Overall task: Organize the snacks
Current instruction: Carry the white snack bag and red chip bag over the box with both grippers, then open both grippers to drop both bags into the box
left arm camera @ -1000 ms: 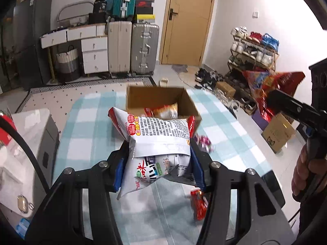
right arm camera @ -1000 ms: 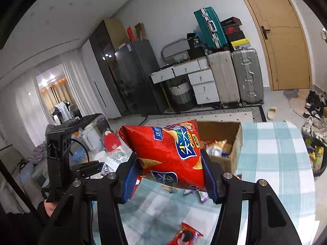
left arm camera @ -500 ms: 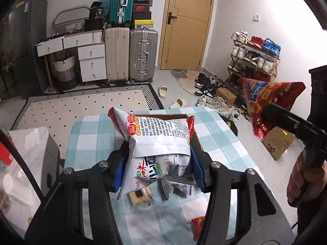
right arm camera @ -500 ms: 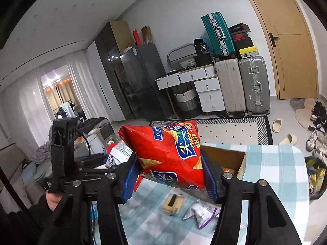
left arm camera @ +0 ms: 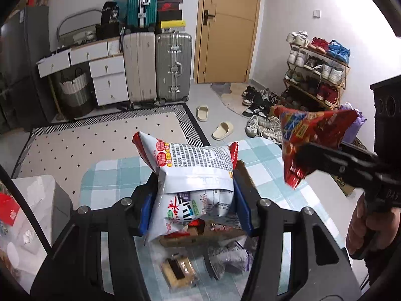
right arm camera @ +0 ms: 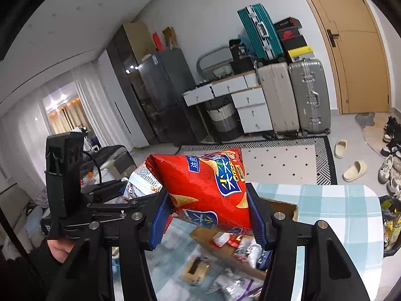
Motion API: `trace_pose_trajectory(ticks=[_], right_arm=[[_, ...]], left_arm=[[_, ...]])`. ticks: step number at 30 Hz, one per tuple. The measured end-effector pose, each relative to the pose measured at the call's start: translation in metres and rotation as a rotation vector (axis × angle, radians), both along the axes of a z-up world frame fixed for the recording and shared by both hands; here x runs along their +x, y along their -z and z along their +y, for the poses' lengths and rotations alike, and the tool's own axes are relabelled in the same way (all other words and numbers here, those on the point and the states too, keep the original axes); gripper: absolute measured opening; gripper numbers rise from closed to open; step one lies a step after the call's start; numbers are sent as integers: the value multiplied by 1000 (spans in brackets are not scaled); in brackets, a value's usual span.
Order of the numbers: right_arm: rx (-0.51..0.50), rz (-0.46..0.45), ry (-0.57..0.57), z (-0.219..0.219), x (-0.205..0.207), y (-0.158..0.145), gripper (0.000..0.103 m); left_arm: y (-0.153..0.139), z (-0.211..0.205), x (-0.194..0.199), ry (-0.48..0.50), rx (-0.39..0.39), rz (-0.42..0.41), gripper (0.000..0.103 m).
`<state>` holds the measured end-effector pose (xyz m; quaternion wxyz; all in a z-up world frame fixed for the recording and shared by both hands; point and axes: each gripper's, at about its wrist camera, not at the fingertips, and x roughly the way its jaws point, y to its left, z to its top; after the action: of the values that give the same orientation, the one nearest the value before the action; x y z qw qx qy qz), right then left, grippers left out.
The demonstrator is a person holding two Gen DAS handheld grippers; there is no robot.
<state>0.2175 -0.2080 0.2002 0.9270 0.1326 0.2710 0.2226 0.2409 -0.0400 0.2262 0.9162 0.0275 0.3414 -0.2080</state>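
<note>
Right now both grippers are holding a snack bag aloft over the desk point(left arm camera: 263, 160), which is covered in a blue-and-white checked cloth. The left gripper point(left arm camera: 194, 207) is filling the lower centre of its own view, its fingers point(left arm camera: 145, 209) clamped on a white chip bag point(left arm camera: 193, 175) with red corners and dense print. The right gripper point(right arm camera: 205, 215) is sitting at lower centre of its view, fingers point(right arm camera: 255, 213) pinching a red crisp bag point(right arm camera: 208, 188); in the left view that same bag is showing at centre right.

Below the bags, a brown cardboard box point(right arm camera: 283, 207) is lying on the desk with small packets inside it and more scattered in front, among them a biscuit pack point(left arm camera: 179, 272) at bottom centre.

Both bags look light, puffed with air and slick-skinned, so they are likely yielding under the pads and the crisps inside are fragile. Squeezing the belly risks crushing; gripping near a sealed seam or the lower third, as both fingers appear to be doing, seems the safer hold.
</note>
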Motion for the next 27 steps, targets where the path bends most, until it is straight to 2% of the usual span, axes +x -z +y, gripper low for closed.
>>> trace_pose_trajectory(ticks=[6,15,27], right_arm=[[-44,61,9,-2,46,34,57],[-84,102,22,-12,78,75,57],[-105,182,15,-12,99,115,57]], left_arm=[[52,-23,56,-10,2,77,51],[120,-29,92,-24,54,138,51],[161,-36,111,-25,95,176,52]])
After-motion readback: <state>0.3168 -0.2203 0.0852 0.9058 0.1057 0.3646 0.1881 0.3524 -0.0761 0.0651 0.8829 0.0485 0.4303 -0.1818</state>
